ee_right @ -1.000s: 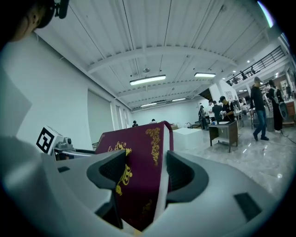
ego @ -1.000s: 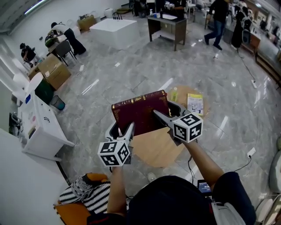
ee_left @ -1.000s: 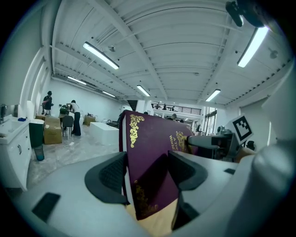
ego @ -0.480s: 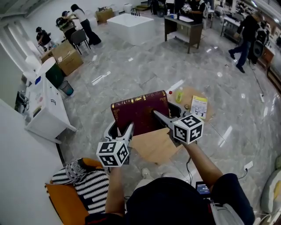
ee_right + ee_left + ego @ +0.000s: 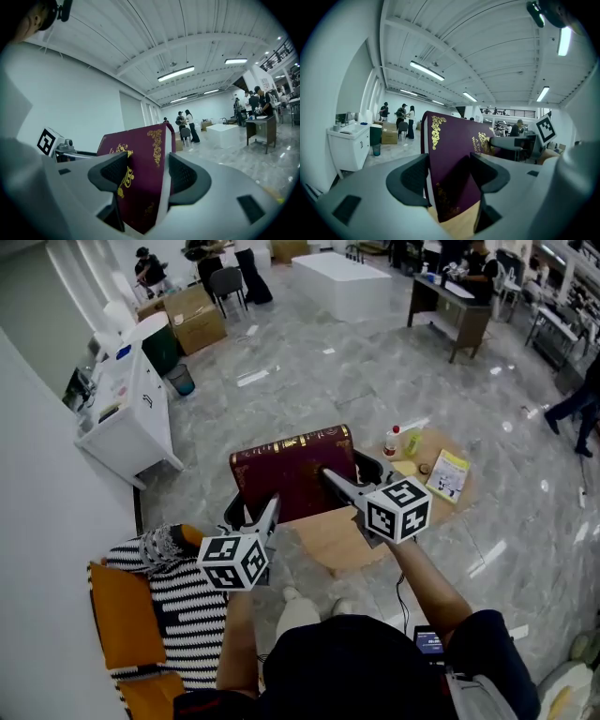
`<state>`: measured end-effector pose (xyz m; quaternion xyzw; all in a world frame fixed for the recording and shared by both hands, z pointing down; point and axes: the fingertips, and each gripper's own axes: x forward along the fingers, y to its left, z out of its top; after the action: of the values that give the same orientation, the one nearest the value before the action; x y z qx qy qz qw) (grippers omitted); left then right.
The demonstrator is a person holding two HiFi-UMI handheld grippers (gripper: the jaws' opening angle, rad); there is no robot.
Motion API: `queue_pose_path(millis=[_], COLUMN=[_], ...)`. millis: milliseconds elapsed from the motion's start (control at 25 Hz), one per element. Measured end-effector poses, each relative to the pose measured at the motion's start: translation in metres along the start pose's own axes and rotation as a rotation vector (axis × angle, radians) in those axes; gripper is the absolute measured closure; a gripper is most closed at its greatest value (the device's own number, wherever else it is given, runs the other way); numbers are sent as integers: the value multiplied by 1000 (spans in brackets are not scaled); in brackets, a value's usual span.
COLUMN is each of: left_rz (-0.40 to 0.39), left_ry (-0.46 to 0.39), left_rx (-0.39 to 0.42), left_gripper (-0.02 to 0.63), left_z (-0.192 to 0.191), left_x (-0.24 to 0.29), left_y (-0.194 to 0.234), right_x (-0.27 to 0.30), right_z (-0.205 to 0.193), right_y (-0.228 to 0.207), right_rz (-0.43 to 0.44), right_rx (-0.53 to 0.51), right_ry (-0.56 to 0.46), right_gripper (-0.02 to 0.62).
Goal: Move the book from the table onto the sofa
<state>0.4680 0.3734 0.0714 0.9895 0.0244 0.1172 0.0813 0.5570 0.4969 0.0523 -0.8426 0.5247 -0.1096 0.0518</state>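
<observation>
- The left claw (image 5: 256,513) is clamped on the book (image 5: 292,471). Its dark ribbed pads press both covers at a lower corner.
- The right claw (image 5: 348,474) grips the opposite lower corner of the book in the same way, jaws spread to the book's thickness.
- The book hangs in the air between the two claws and rests on no surface. It is a thick hardback with a maroon cover, and gold scrollwork marks the corners.
- The gold title is mostly hidden behind the jaws. In the left gripper view one word looks like "World".
- Each claw carries a white cube printed with black square markers.
- Below the right claw lies a pale, round wooden tabletop (image 5: 330,542).
- Below and left of the left claw is the sofa (image 5: 125,613), with orange cushions under a black-and-white striped throw (image 5: 190,607).
- Beyond the right claw lie a yellow booklet (image 5: 449,474) and a small bottle (image 5: 392,441).
- Farther out, a glossy grey marbled floor (image 5: 309,362) spreads around a white cabinet (image 5: 127,418).
</observation>
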Motion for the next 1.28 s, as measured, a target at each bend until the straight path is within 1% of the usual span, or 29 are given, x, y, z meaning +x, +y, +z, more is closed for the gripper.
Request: queue_pose_path(millis=[280,480,600,720,880,1040,1280], left_rz=[129,219,309,360,435,492,555], left_ry=[-26,-56,-72,-79,-99,-116,-137], left_rx=[-26,-54,-78,-88,-102,-117,-145], left_gripper=[310,310,310,310,310,310,310], left_z=[3,11,7,-1,-1,-5,-17], left_x=[-52,-92,-131,-168,-219,-268,-336], left_y=[43,77,108,137,168,196,230], right_x=[38,69,96,115,135,151,165], right_z=[-1,8,3,-8,-12,-17,-31], right_y=[56,102,147,191,249,304,381], right_rz=[130,223,317,368,443,502,564], right_rx=[-7,-27,-40,-44,-55,-66,-82], right_ry=[16,27,50,61,73,87,107], right_gripper=[305,305,306,306,307,307,305])
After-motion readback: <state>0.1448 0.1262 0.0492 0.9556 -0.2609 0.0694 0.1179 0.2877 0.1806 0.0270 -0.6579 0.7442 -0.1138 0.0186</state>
